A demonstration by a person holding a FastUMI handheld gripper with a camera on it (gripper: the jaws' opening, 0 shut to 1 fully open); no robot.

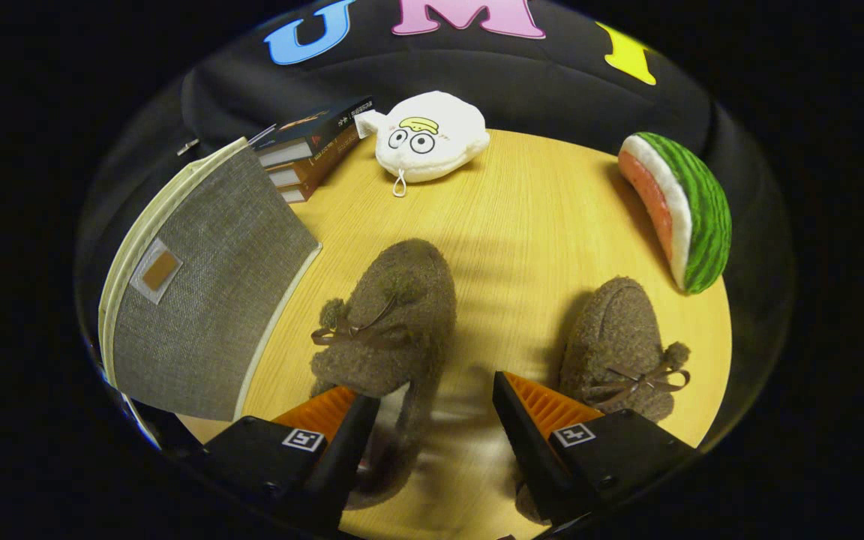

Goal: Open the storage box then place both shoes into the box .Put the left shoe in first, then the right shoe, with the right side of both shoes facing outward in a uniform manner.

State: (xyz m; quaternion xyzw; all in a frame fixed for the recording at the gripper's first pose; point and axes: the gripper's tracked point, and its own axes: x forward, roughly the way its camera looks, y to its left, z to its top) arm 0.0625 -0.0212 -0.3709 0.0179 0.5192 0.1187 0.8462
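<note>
Two brown fuzzy shoes with bows lie on the round wooden table [529,217]. One shoe [391,315] lies just ahead of my left finger, and its heel end reaches back into the gap between the fingers. The other shoe [616,349] rests beyond my right finger, partly hidden by it. My gripper [432,394] hovers open above the table, touching neither shoe. The grey fabric storage box [199,300], with cream trim and a small tag, stands left of the shoes. I cannot tell whether its lid is up.
A stack of books [312,146] sits behind the box. A white plush toy [428,135] lies at the table's far side. A watermelon-slice toy [683,210] stands near the table's right edge, beyond the right shoe.
</note>
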